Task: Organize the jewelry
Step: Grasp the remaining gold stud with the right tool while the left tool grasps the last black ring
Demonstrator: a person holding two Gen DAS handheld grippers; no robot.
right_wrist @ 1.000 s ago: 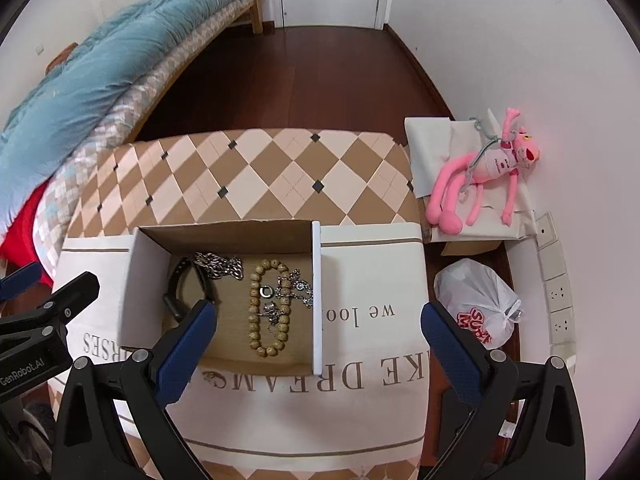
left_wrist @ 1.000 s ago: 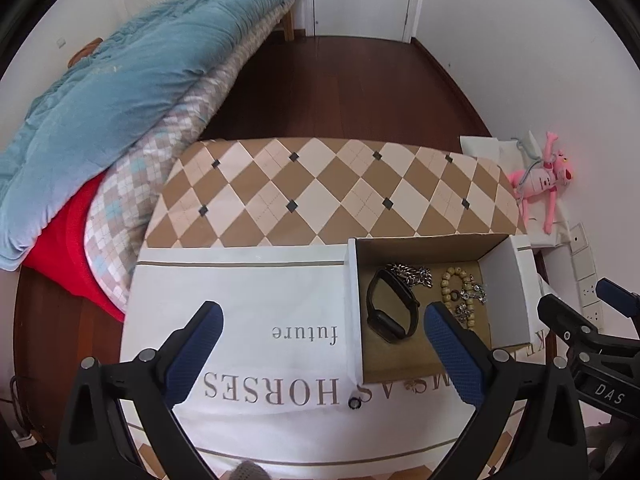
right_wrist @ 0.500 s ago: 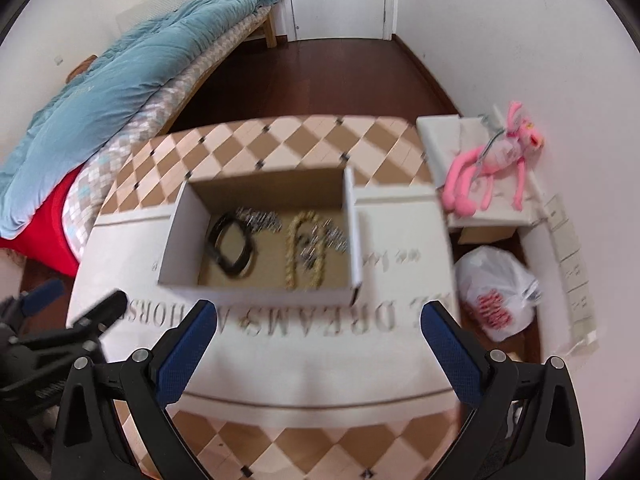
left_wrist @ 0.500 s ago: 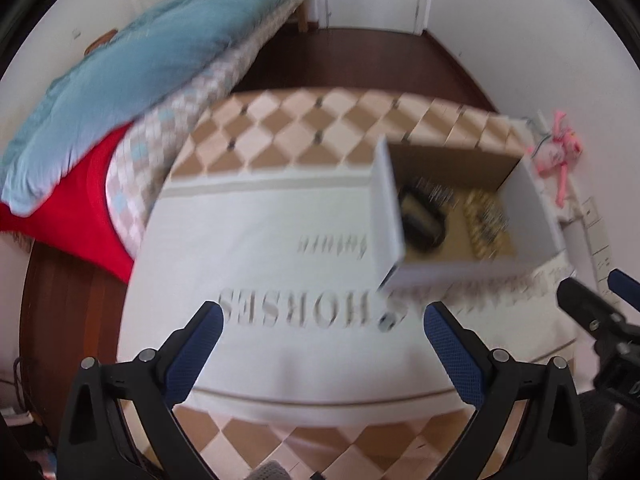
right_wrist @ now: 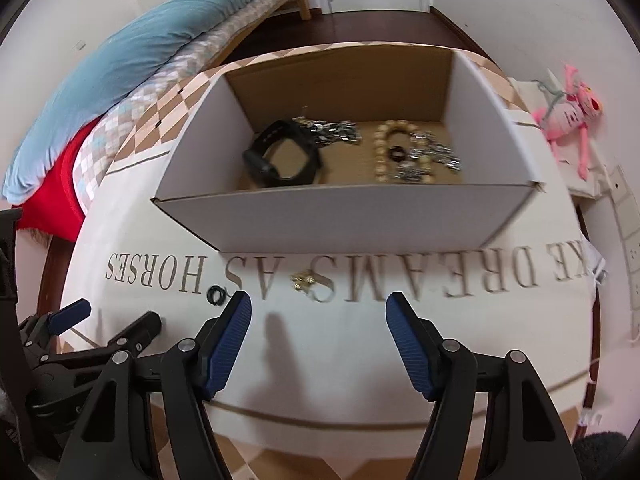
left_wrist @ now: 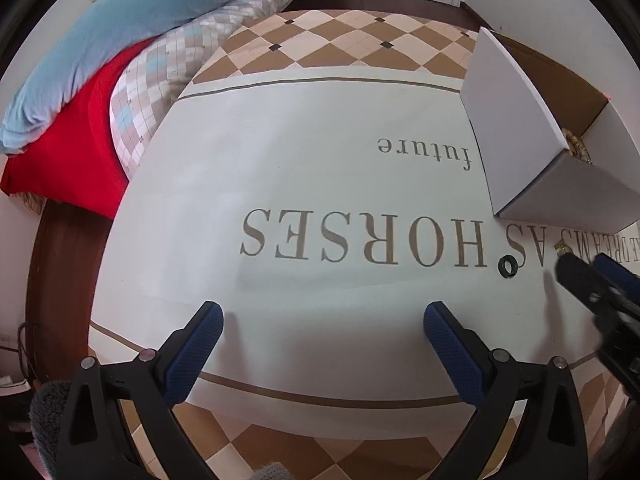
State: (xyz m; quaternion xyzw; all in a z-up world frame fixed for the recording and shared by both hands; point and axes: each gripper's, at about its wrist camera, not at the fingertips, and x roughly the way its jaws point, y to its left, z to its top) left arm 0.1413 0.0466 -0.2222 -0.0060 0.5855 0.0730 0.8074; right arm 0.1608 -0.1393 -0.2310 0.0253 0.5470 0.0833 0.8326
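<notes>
An open cardboard box (right_wrist: 344, 216) stands on the white printed cloth (right_wrist: 360, 340). It holds a black watch (right_wrist: 282, 156), a silver chain (right_wrist: 336, 130), a beaded bracelet (right_wrist: 384, 152) and other pieces. A small black ring (right_wrist: 216, 294) and a small gold piece (right_wrist: 304, 280) lie on the cloth in front of the box. My right gripper (right_wrist: 318, 340) is open and empty, low over the cloth, just short of the gold piece. My left gripper (left_wrist: 322, 344) is open and empty, left of the ring (left_wrist: 508, 268). The box (left_wrist: 516, 120) is at its far right.
A bed with a blue duvet (left_wrist: 120, 28) and a red blanket (left_wrist: 68, 136) lies to the left. A pink plush toy (right_wrist: 572, 112) sits on a side stand at the right. The table carries a brown diamond-pattern cover (left_wrist: 340, 40). The right gripper's body (left_wrist: 600, 296) shows in the left view.
Both grippers have dropped from high above the table to low over the cloth, closer to the box front. Both stay open and empty.
</notes>
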